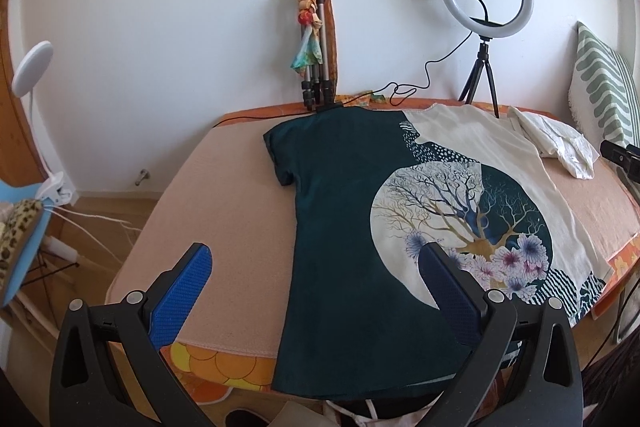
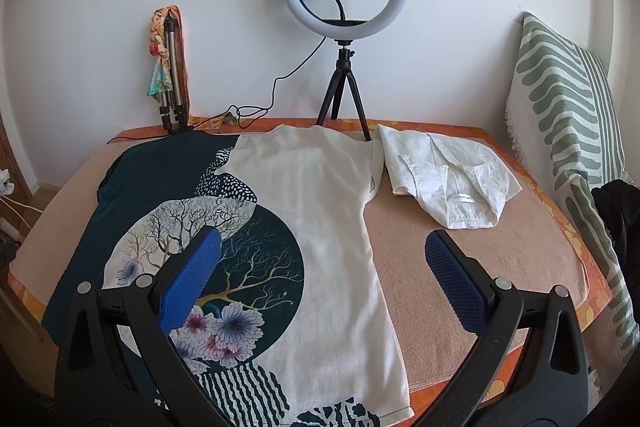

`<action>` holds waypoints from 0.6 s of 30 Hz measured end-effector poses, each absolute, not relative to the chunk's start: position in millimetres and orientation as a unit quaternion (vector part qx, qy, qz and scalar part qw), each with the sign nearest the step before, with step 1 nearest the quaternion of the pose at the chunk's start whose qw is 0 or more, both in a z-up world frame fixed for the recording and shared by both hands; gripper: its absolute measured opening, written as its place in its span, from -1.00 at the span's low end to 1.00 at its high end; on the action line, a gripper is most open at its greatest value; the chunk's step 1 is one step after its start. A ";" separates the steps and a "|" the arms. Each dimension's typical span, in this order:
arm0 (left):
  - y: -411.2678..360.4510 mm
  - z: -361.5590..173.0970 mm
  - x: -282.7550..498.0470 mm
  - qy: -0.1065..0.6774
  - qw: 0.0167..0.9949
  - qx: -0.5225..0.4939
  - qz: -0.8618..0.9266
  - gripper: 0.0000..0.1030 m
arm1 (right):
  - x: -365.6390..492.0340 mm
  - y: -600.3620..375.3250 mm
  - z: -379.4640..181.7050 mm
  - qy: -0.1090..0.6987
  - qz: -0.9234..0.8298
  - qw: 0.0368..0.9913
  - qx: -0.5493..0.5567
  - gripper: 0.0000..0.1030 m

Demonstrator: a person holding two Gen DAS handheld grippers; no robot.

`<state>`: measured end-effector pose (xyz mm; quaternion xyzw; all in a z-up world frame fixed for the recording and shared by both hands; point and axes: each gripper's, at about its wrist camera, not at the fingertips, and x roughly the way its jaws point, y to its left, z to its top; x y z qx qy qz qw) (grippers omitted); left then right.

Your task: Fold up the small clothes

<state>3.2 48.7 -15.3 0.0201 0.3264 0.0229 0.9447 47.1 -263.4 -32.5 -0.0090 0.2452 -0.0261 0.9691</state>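
Both tongs [image 1: 316,259] [image 2: 322,247]: black arms, silver screws, textured blue pads.

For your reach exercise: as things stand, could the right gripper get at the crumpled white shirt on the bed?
Probably yes. The right gripper is open, and bare peach blanket lies between it and the crumpled white shirt; nothing blocks the way.

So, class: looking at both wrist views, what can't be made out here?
- Dark green and cream printed T-shirt: its hem, left view, hidden behind the left gripper.
- Crumpled white shirt: label text, right view, too small.
- Striped green cushion: far side, cut off by the edge.
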 end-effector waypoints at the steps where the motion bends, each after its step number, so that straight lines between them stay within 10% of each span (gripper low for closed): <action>1: 52.9 -18.2 3.0 0.332 0.943 0.013 0.019 0.99 | 49.5 -258.2 -30.8 0.245 -0.020 0.969 -0.012 1.00; 18: 105.5 -51.9 -1.4 0.379 0.924 -0.044 0.001 0.79 | 142.6 -110.7 29.2 0.274 0.161 0.945 -0.079 1.00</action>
